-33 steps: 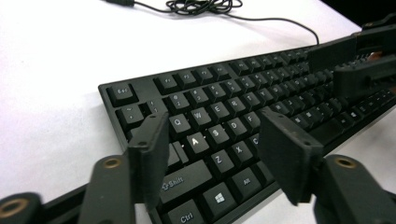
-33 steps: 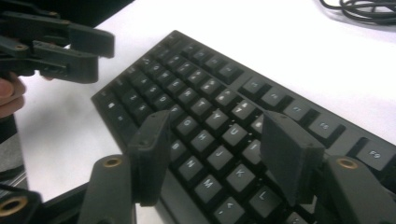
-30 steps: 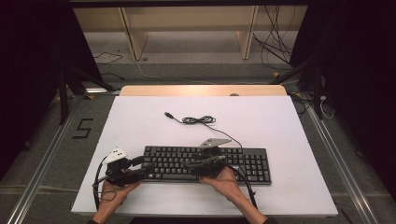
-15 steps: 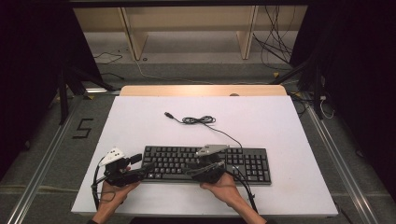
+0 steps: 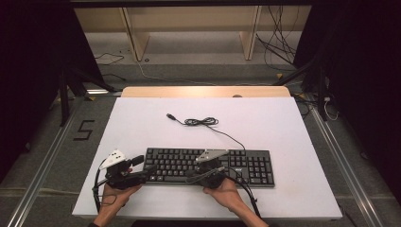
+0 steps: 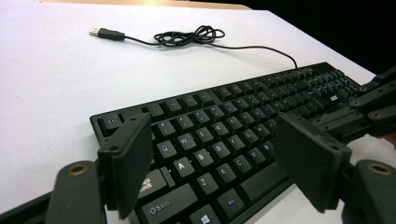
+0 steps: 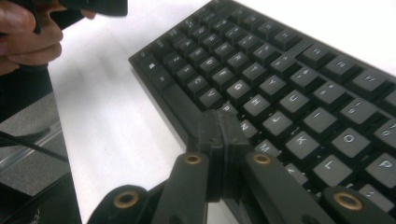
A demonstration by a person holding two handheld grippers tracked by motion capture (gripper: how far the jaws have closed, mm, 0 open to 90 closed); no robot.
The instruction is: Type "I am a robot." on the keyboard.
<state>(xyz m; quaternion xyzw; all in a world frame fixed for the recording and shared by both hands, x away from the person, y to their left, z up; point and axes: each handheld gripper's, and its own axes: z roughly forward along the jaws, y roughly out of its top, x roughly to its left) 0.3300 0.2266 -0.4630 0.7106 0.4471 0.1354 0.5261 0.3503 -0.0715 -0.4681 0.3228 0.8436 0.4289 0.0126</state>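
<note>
A white table (image 5: pixel 265 127) takes up the middle of the high view, with a strip of pale wood along its far edge. On its near half lies a black full-size keyboard (image 5: pixel 246 163), long side running left to right, its number pad at the right end. From the keyboard's far edge a thin black cable (image 5: pixel 227 134) runs toward the far left, gathers in a loose tangle near the table's middle, and ends in a USB plug (image 5: pixel 171 116) lying flat on the bare table.

The left gripper (image 5: pixel 150 169) sits at the keyboard's left end, held in the person's left hand (image 5: pixel 113 196) at the table's near edge. In the left gripper view its jaws stand wide apart with nothing between them; they frame the left-hand letter keys, with the Shift key (image 6: pixel 166 206) just beyond the left jaw.

The right gripper (image 5: pixel 190 178) rests at the keyboard's near edge, about midway along it, in the right hand (image 5: pixel 229 194). In the right gripper view its jaws are pressed together with nothing visible between them, and their tips (image 7: pixel 219 140) sit over the near rows by the space bar (image 7: pixel 180 109), close to the M key (image 7: pixel 265 148); whether they touch a key cannot be told.
</note>
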